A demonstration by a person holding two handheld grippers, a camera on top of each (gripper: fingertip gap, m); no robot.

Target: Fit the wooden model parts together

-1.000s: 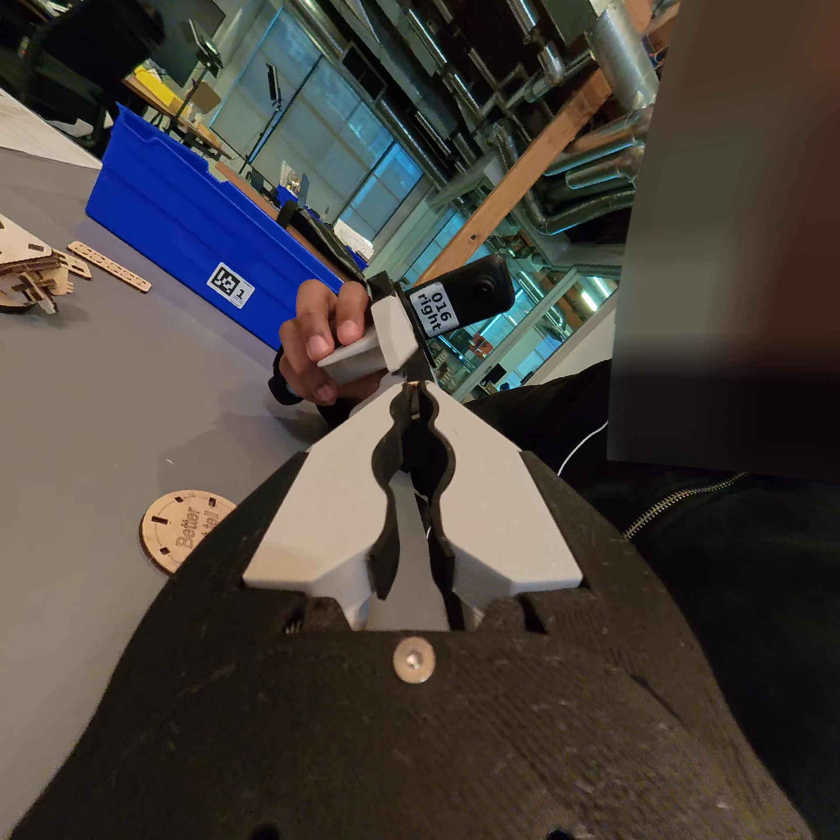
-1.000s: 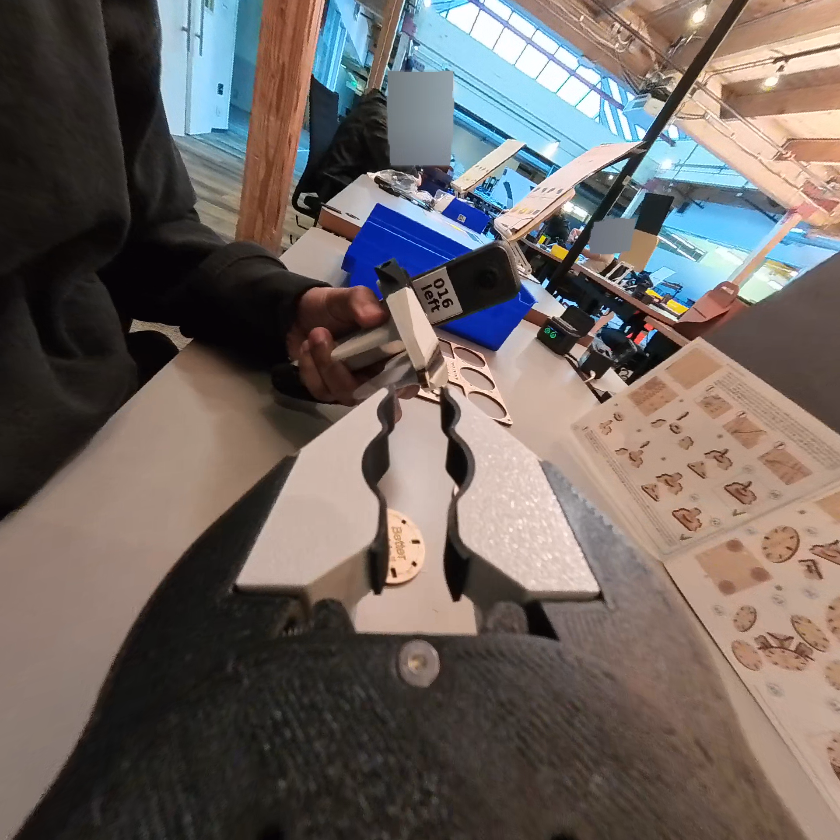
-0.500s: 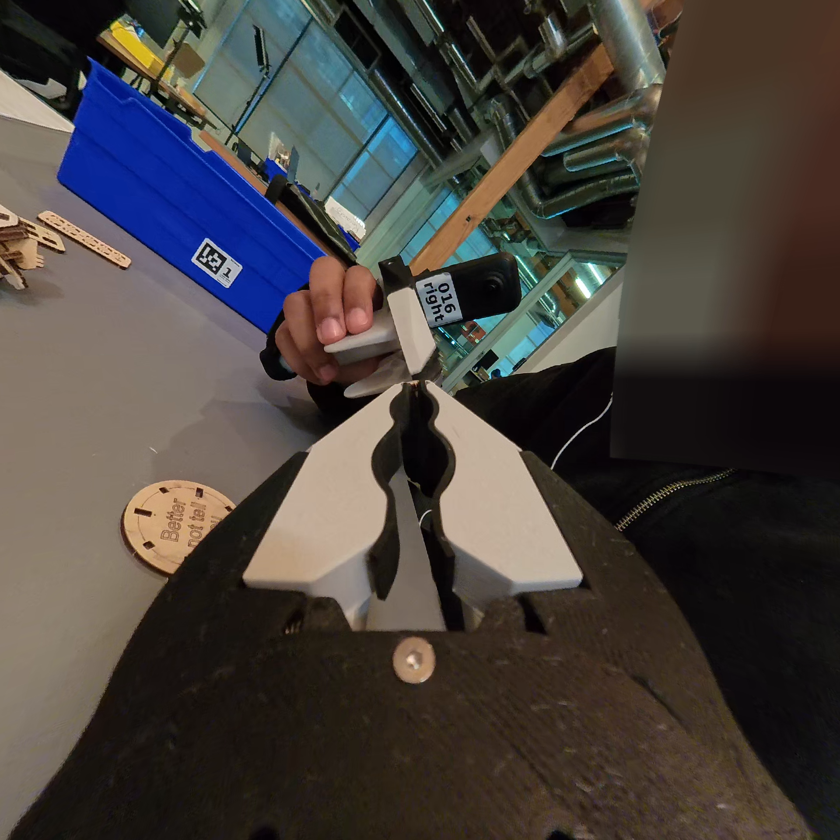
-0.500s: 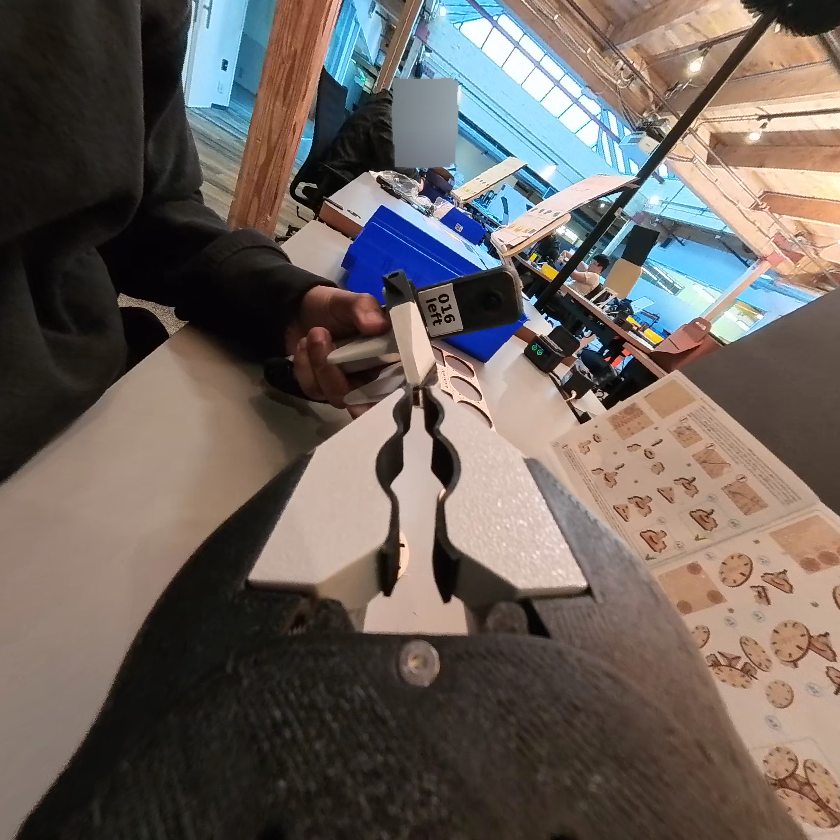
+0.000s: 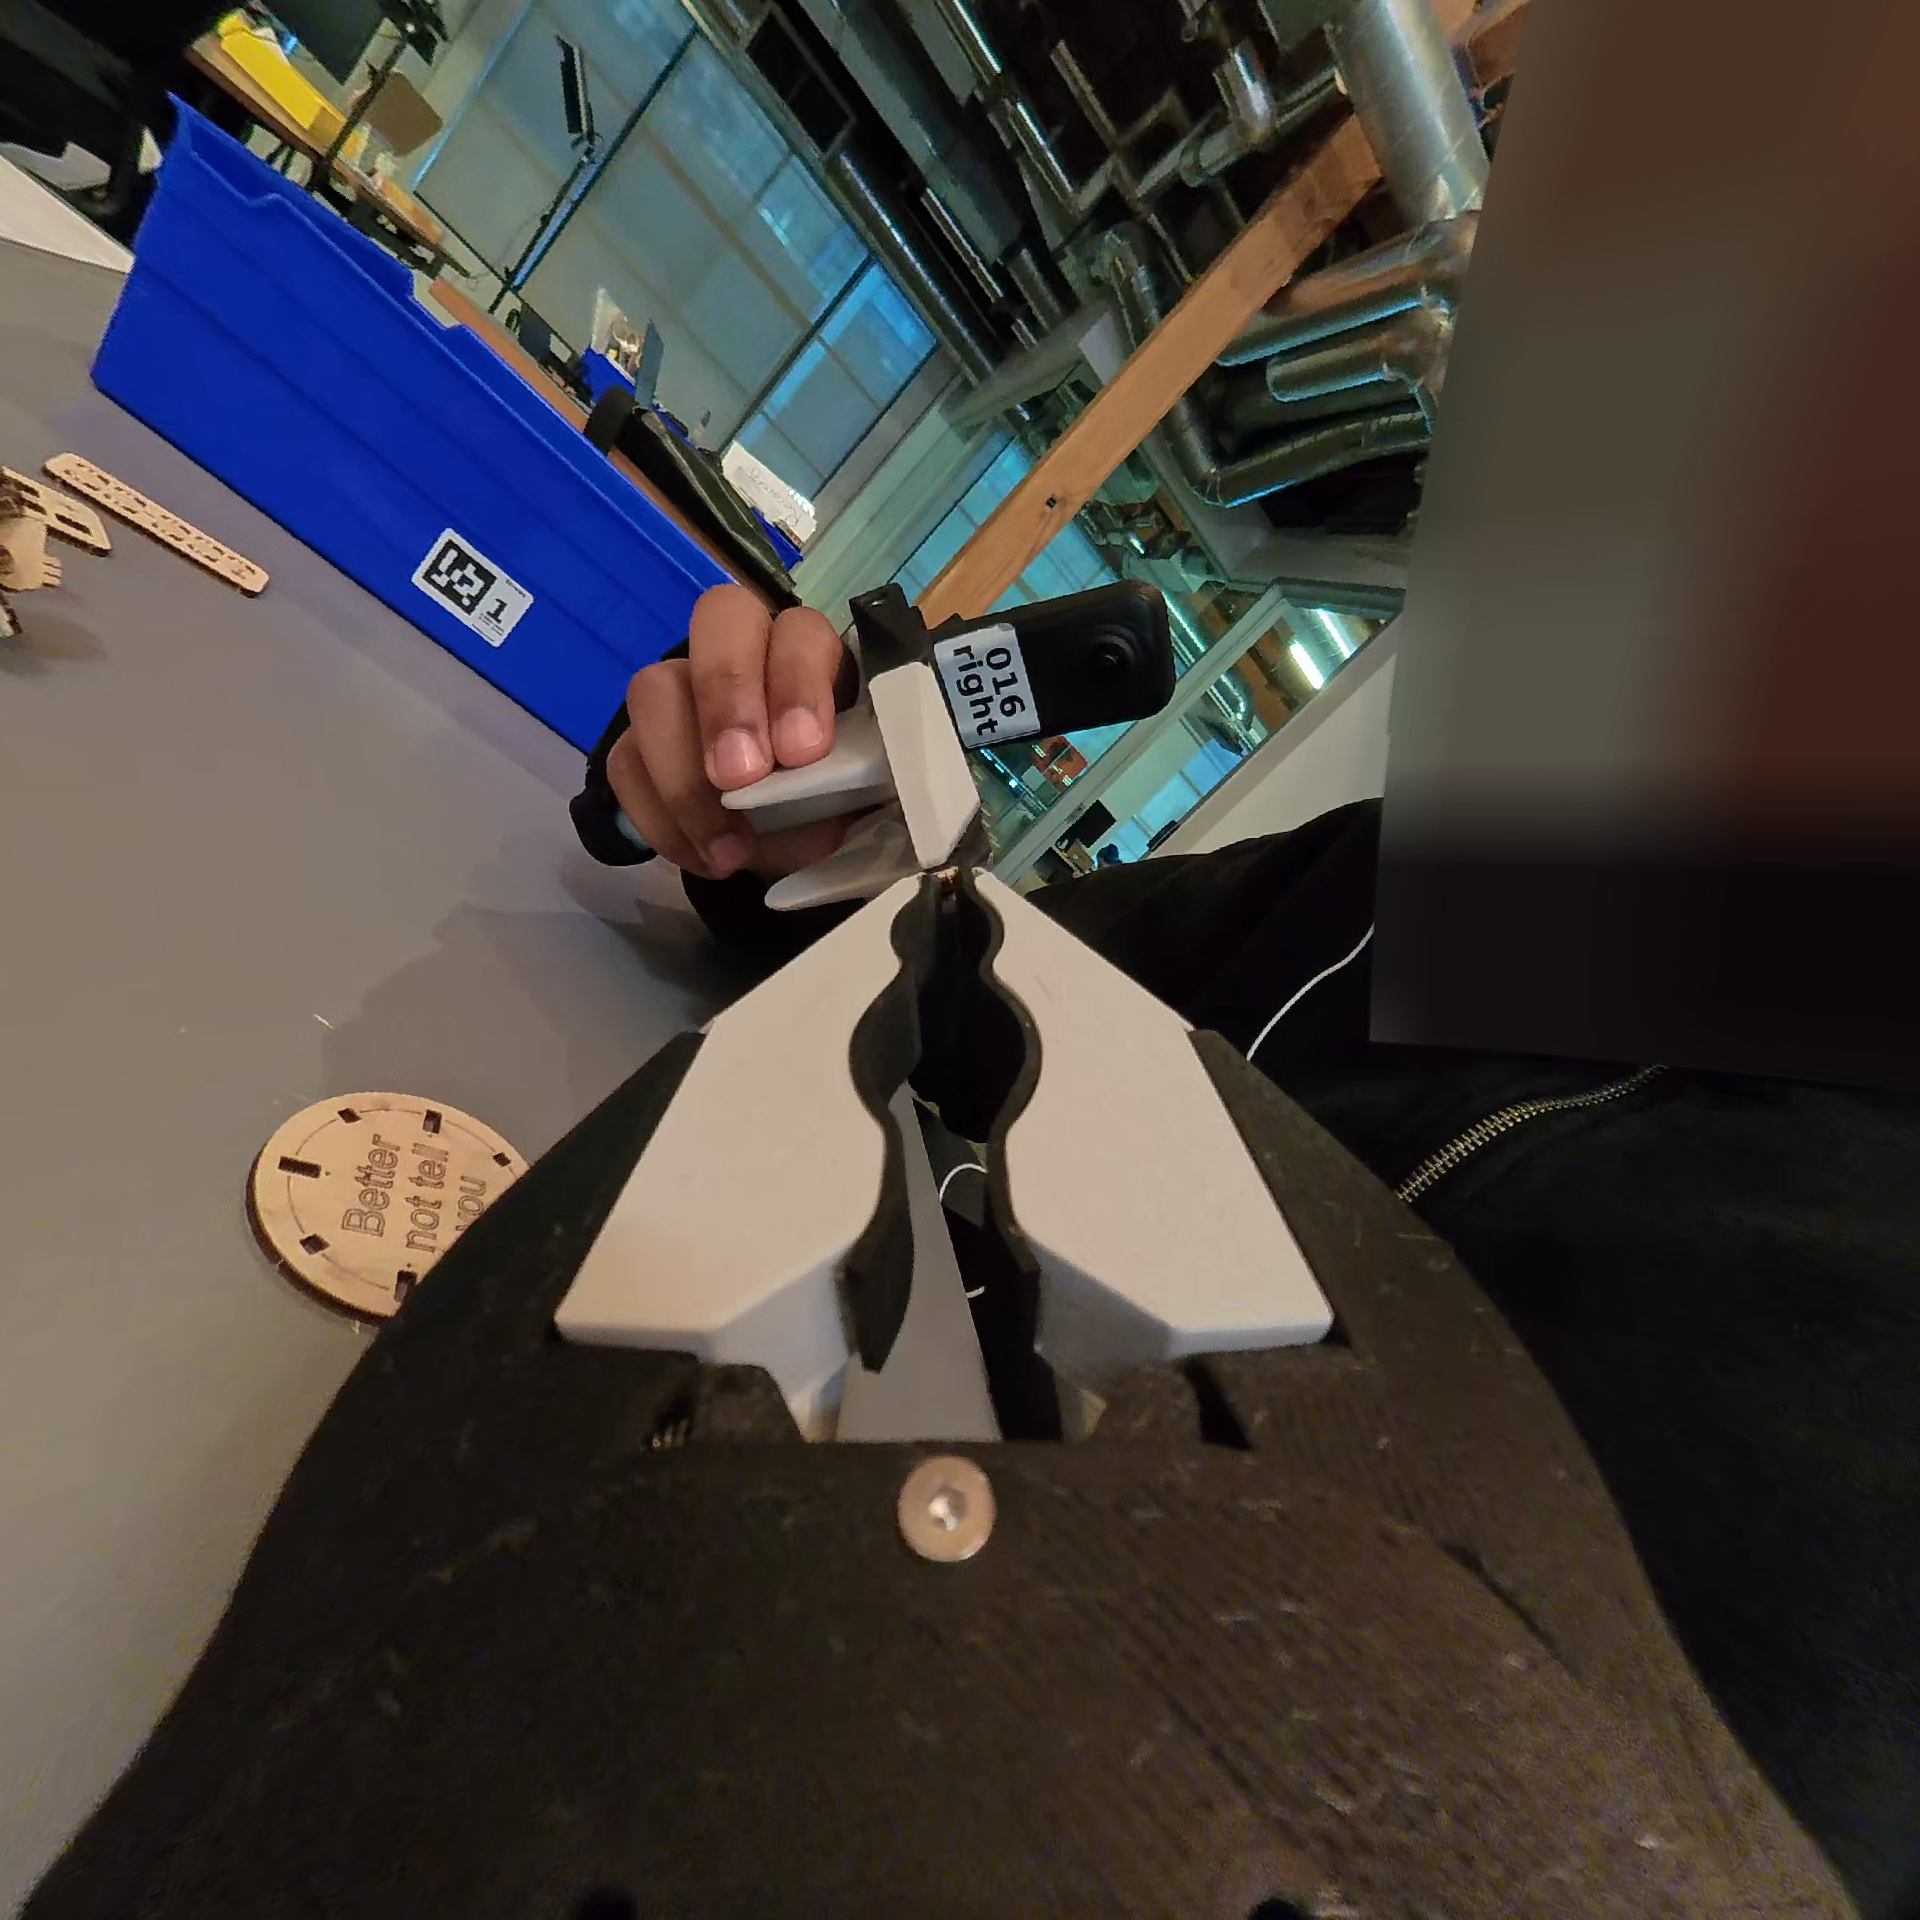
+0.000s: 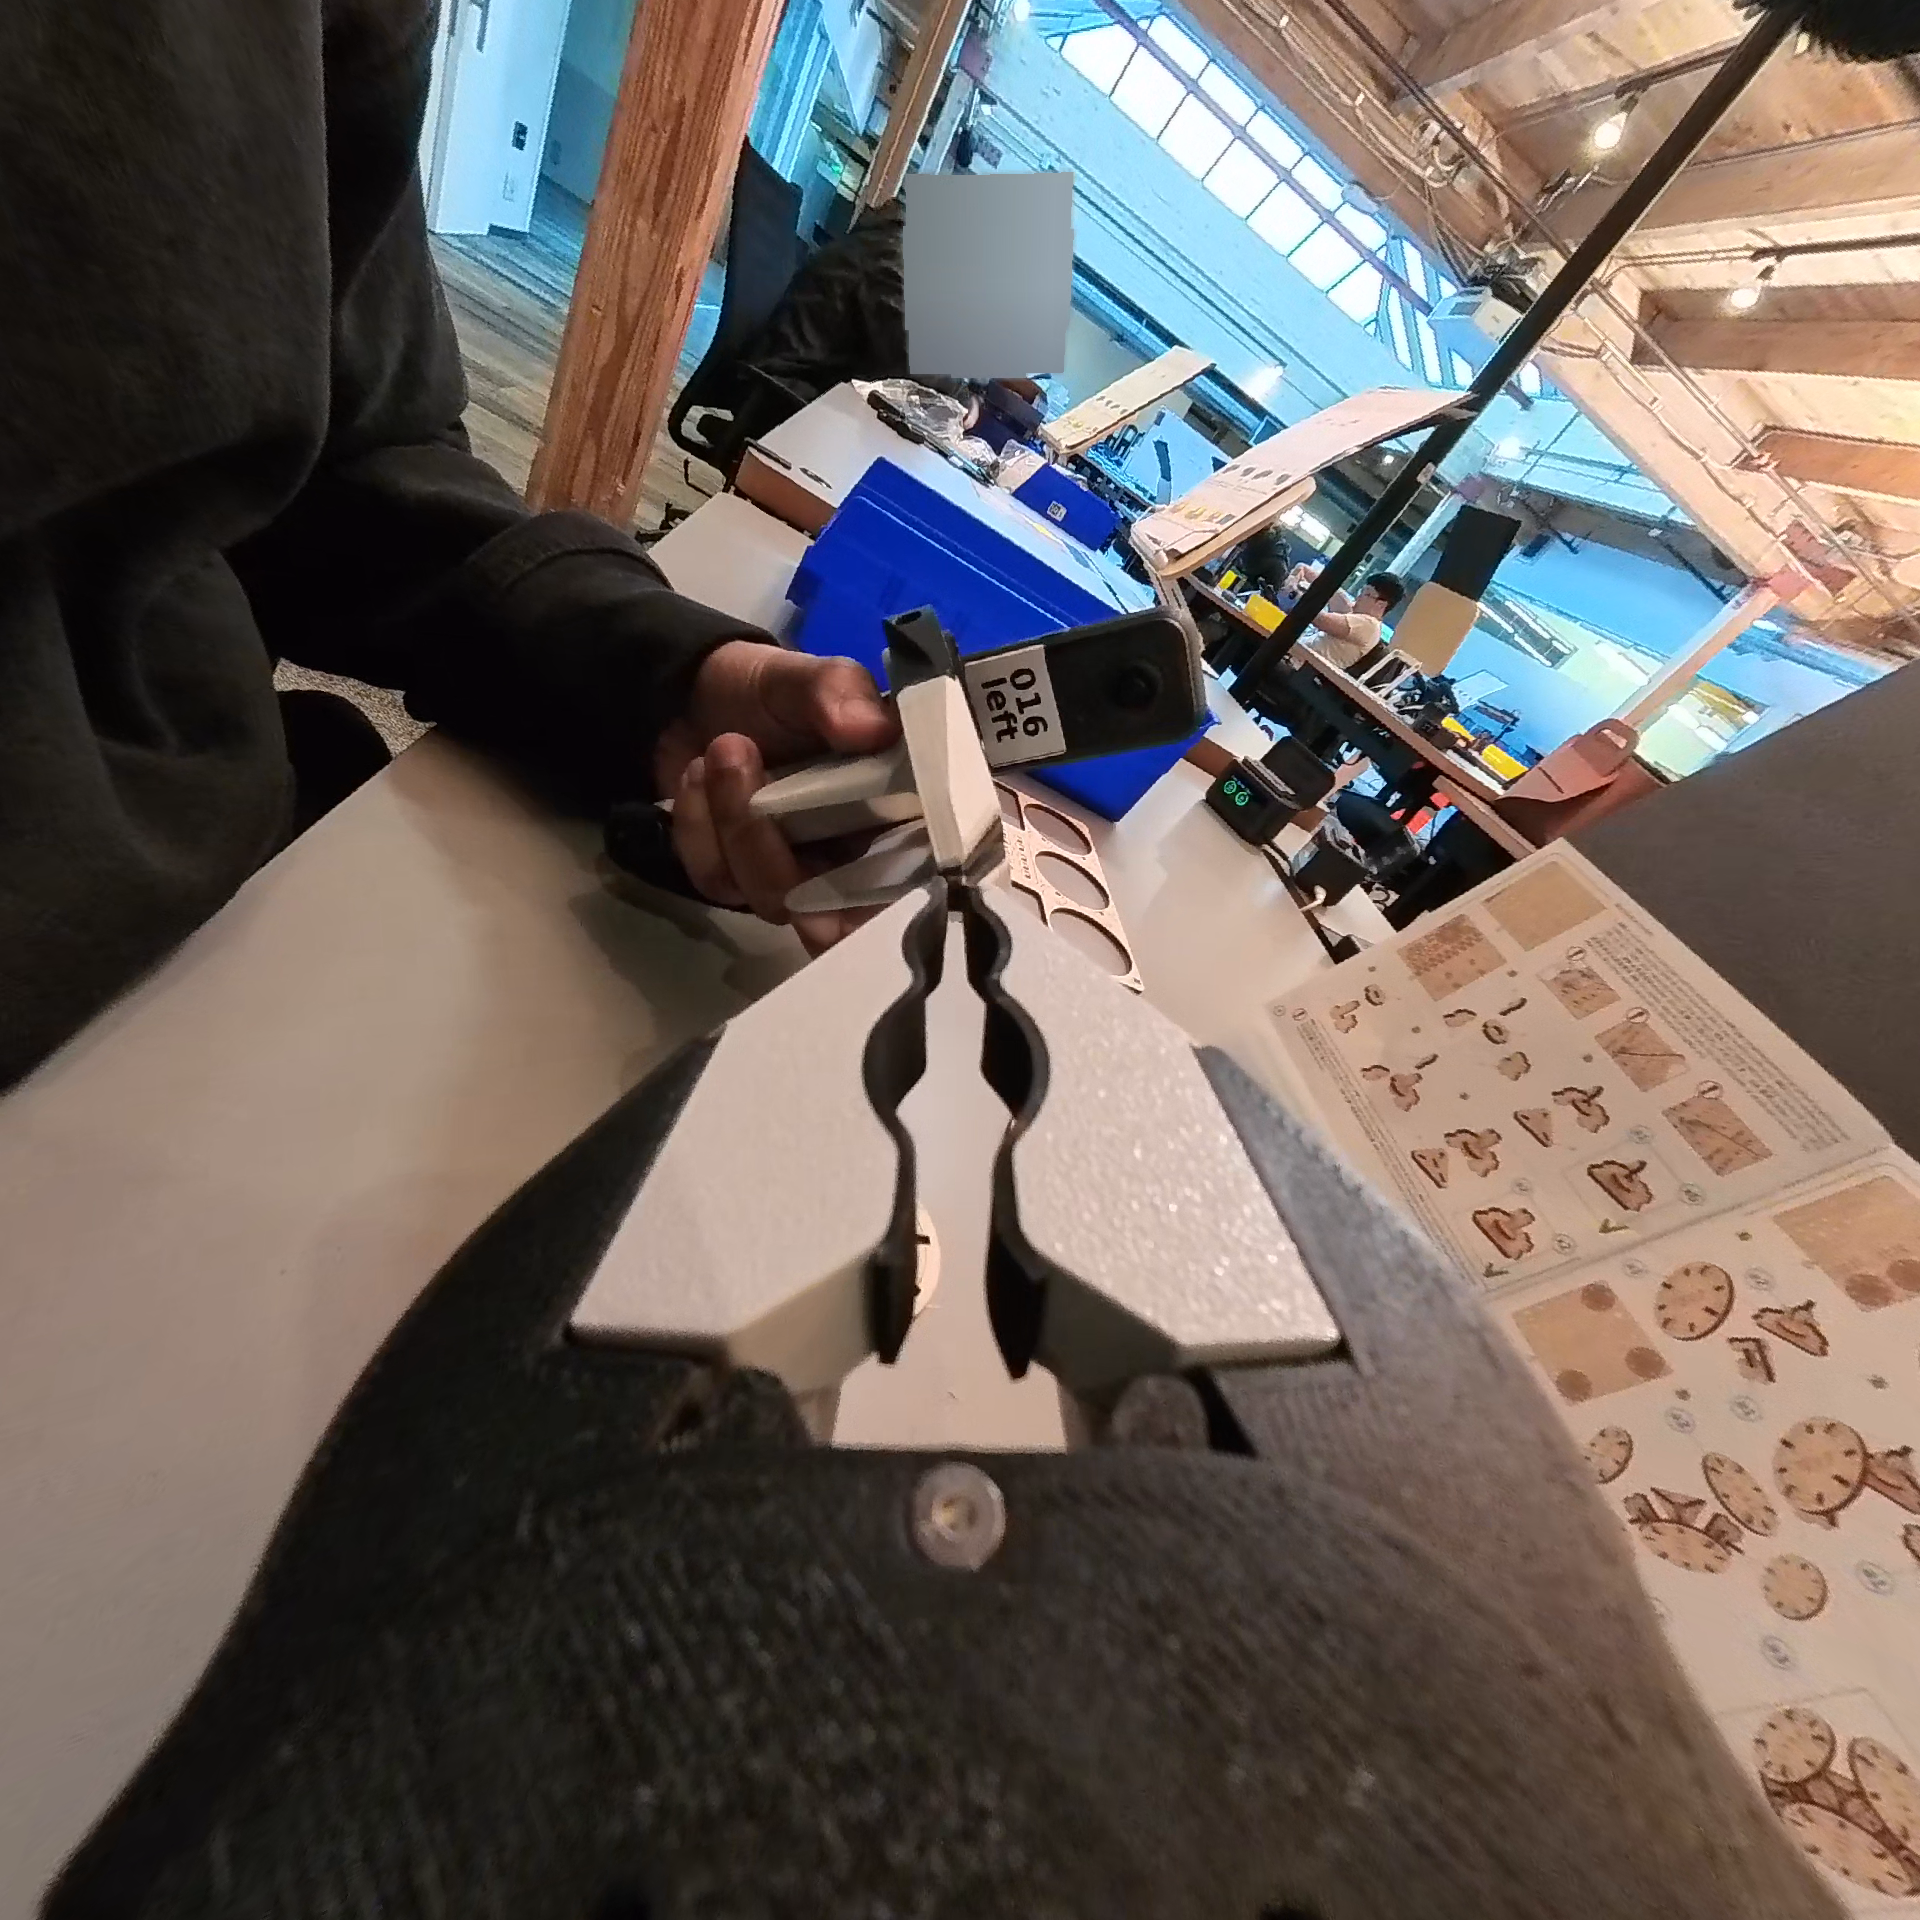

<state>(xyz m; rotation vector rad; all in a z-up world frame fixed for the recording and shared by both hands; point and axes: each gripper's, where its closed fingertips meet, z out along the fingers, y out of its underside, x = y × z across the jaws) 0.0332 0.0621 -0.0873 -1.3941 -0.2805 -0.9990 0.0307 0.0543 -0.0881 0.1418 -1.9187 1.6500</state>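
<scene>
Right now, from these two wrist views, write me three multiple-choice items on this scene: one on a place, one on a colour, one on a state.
1. Where does the round wooden disc lie?
A. On the grey table, beside the left gripper
B. Inside the bin
C. On the instruction sheets

2. What colour is the bin bearing a square code sticker?
A. Red
B. Blue
C. Green

3. How do the two grippers stand toward each other?
A. Far apart, both wide open
B. One lies flat on the table
C. Tip to tip, both with jaws closed

Answers:
1. A, the disc rests on bare tabletop, partly hidden by that gripper's black body.
2. B, its walls are plain blue in both views.
3. C, the right gripper points at the left one's tips, and each pair of fingers meets at its tip.
</scene>
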